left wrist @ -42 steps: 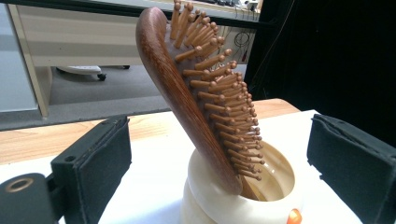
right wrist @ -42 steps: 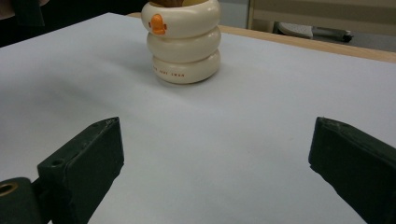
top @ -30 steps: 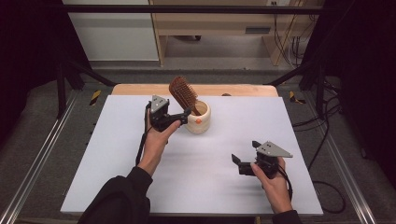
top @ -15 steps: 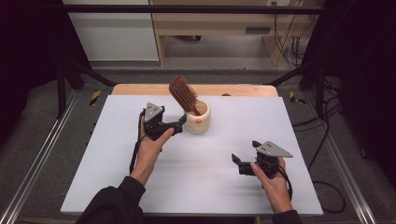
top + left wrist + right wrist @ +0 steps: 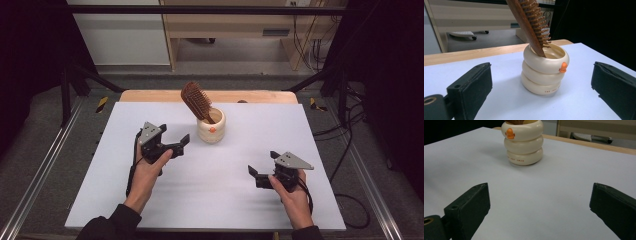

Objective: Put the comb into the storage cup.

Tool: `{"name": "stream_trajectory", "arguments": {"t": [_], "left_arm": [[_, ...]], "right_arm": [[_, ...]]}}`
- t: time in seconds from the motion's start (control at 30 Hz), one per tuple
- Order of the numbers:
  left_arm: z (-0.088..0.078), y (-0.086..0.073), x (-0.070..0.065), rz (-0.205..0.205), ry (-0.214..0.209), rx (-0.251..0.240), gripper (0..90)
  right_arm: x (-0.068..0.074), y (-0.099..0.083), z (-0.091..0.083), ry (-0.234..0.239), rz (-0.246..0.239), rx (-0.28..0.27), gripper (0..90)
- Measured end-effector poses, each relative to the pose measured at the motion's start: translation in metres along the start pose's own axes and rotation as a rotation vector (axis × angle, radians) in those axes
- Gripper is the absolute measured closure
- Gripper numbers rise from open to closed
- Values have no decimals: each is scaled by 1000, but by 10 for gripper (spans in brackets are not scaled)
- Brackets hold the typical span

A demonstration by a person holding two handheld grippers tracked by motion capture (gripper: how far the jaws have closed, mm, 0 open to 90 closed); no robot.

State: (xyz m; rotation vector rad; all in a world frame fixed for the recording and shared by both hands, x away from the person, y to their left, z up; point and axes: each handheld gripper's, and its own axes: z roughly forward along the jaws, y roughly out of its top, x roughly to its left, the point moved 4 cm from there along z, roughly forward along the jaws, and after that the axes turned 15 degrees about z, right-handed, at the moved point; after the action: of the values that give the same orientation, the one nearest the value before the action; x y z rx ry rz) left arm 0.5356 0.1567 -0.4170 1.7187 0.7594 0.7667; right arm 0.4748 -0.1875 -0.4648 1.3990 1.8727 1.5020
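The white table (image 5: pixel 210 200) carries one work item near its far centre: a cream holder (image 5: pixel 211 126) formed of three stacked rings, with a small orange beak-like tab on its upper ring. A wooden hairbrush (image 5: pixel 196 101) stands handle-down inside the holder, its head tilted toward the left of the high view and its bristles facing away from that lean.

The left gripper (image 5: pixel 172 145) hovers just left of the holder, apart from it, jaws spread wide and empty. In the left gripper view the holder (image 5: pixel 544 72) sits between the two pads, farther out than their tips. The right gripper (image 5: pixel 262 169) rests low at the near right of the table, well apart from the holder, jaws likewise spread and holding nothing; its camera faces the holder (image 5: pixel 523 142) across bare table.

Judged step: the brush is seated in the holder and released; placement appears complete. Whether the handle reaches the holder floor cannot be confirmed, as the interior is hidden.

Next move, if any: clear the left gripper sideways and toward the person, avoiding the leaning brush head, since contact could tip the holder.
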Motion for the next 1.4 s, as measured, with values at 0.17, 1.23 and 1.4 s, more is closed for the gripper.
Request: {"name": "stream_trajectory", "arguments": {"t": [0.17, 1.23, 1.4], "left_arm": [[-13, -3, 7, 24, 7, 10, 32], [-99, -12, 60, 74, 96, -44, 25], [-113, -18, 72, 67, 120, -60, 24]], "right_arm": [[0, 0, -1, 0, 0, -3, 37], [-22, -1, -25, -36, -24, -90, 47], [-26, -2, -30, -42, -23, -107, 47]]}}
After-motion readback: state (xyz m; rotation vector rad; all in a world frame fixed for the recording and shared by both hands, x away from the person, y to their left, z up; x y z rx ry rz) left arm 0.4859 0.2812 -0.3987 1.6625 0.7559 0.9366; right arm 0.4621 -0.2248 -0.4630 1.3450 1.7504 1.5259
